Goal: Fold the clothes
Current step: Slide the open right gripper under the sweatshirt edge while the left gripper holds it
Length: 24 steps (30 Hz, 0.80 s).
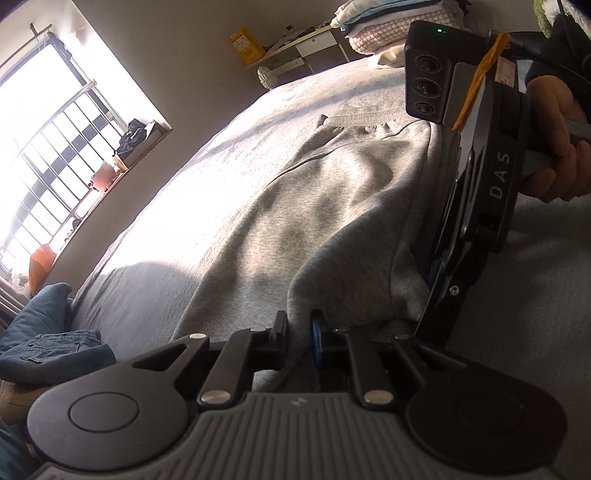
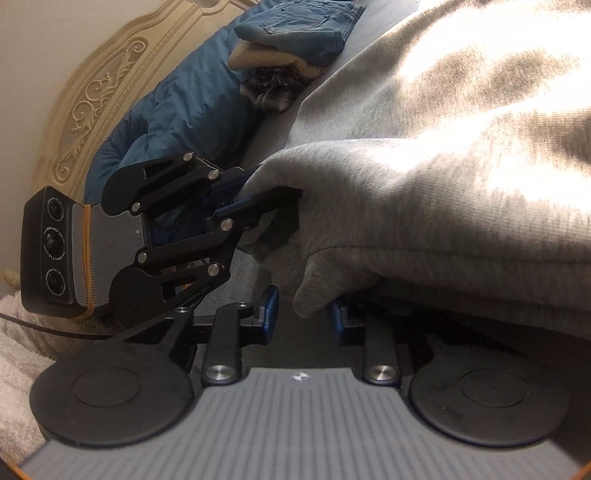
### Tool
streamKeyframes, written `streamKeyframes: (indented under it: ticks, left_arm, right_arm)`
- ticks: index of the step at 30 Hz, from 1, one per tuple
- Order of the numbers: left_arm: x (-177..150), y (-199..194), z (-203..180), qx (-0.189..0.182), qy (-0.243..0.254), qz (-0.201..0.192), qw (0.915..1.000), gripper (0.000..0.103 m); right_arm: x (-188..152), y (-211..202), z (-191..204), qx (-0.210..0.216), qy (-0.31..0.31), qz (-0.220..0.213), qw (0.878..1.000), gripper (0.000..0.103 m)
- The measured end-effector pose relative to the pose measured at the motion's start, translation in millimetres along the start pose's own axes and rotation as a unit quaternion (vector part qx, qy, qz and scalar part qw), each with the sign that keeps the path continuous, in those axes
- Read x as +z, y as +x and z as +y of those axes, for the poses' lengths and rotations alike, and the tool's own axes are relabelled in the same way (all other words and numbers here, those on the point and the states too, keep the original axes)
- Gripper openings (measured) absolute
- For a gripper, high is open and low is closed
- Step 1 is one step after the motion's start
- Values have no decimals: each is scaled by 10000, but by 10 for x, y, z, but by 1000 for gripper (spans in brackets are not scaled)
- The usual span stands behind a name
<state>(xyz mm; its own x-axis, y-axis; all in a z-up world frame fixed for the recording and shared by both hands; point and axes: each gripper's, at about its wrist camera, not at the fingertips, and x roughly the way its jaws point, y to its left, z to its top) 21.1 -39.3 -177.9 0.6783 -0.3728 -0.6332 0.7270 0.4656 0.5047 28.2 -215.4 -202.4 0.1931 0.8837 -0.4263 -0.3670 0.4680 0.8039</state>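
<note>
While pinched in left tool (image 1: pixel 299 338), grey sweatshirt (image 1: pixel 332 206) drapes over right tool (image 2: pixel 303 314).

Heather-grey sweatshirt (image 1: pixel 325 206), paler grey bed (image 1: pixel 258 122), blue folded jeans (image 2: pixel 299 26), tan garment (image 2: pixel 258 55) beneath, dark plaid cloth (image 2: pixel 269 92), teal-blue duvet (image 2: pixel 177 114), cream carved headboard (image 2: pixel 92 103), yellow box (image 1: pixel 245 44)

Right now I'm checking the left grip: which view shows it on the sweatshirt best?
The right wrist view: it shows the left hand-held gripper side-on, shut on the grey sweatshirt's edge. The left wrist view shows only fabric between its own fingertips.
</note>
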Motion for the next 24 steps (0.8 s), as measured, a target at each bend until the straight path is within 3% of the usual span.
streamKeyframes:
  ticks: [7, 16, 24]
  left_arm:
    - [-23, -12, 54, -75, -94, -3, 9999, 13]
    - [-36, -35, 52, -56, -67, -38, 10000, 13]
    - [-19, -58, 51, -38, -36, -58, 10000, 13]
  right_arm:
    - [55, -119, 102, 69, -405, -420, 9983, 21]
    - [67, -156, 195, 112, -800, -212, 9965, 22]
    - [81, -267, 324, -215, -1255, -586, 9901, 22]
